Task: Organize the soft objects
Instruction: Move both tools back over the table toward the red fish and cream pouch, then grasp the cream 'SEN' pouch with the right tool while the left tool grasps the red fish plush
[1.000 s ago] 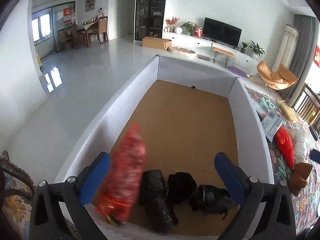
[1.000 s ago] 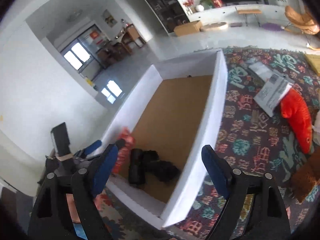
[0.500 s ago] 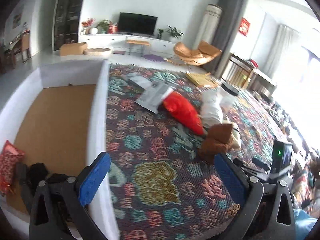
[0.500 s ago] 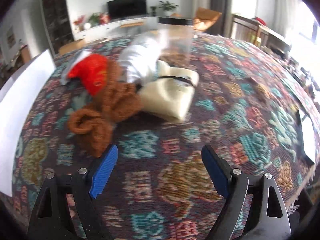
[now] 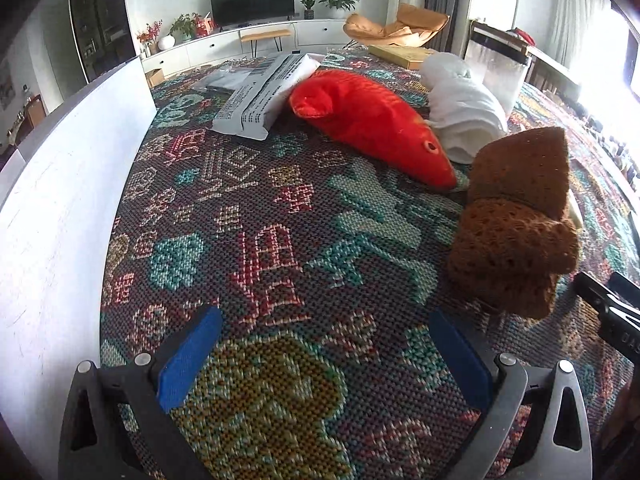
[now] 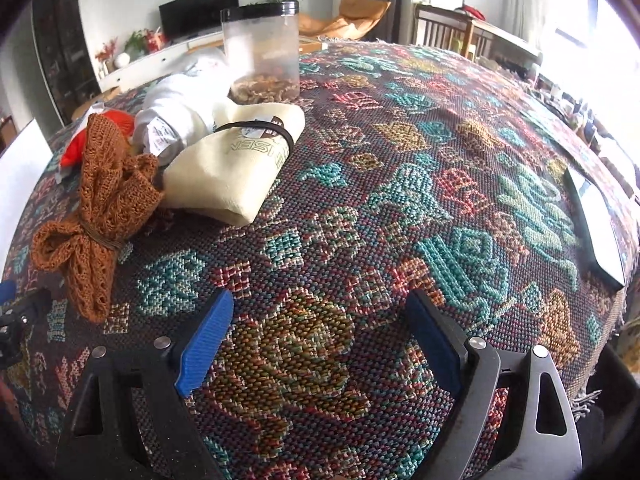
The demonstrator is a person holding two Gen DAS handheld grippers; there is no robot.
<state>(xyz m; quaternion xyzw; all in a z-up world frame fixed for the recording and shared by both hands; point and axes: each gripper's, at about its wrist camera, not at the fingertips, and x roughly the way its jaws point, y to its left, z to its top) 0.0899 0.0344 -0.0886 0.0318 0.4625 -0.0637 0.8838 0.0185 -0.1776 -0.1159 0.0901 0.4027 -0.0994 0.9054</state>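
Left tool [image 5: 324, 354]: jaws spread wide, nothing between the blue pads [image 5: 188, 360], hovering over the patterned table cover [image 5: 280, 240]. Right tool [image 6: 320, 340]: same, wide apart and empty, over bare cover [image 6: 400, 200].

Nearest soft item: brown knit bundle [image 5: 516, 224], to the right and ahead of the left tool, resting on the cover. In the right wrist view it [image 6: 100, 204] sits front-left, cinched at the middle with a band, long axis running from near-left to far-right, flared ends at both sides of the tie.

Just beyond it, touching: cream cloth pouch [image 6: 236, 160], folded, black elastic band around its far end, long axis pointing away and to the right.

Next out: red plush fish [image 5: 372, 120], lying flat, long axis diagonal, head with the eye pointing near-right toward the brown bundle, tail far-left. Only a scrap of it [image 6: 76, 144] shows behind the knit in the right view.

White rolled cloth [image 5: 464, 104] lies against the fish's far-right side, in contact with the pouch in the right view [image 6: 176, 112].

White printed packet [image 5: 264, 92] sits at the fish's tail end, long axis pointing away.

Clear jar with black lid [image 6: 262, 52] stands upright behind the white roll.

White box wall [image 5: 60, 200] runs along the left edge of the cover.
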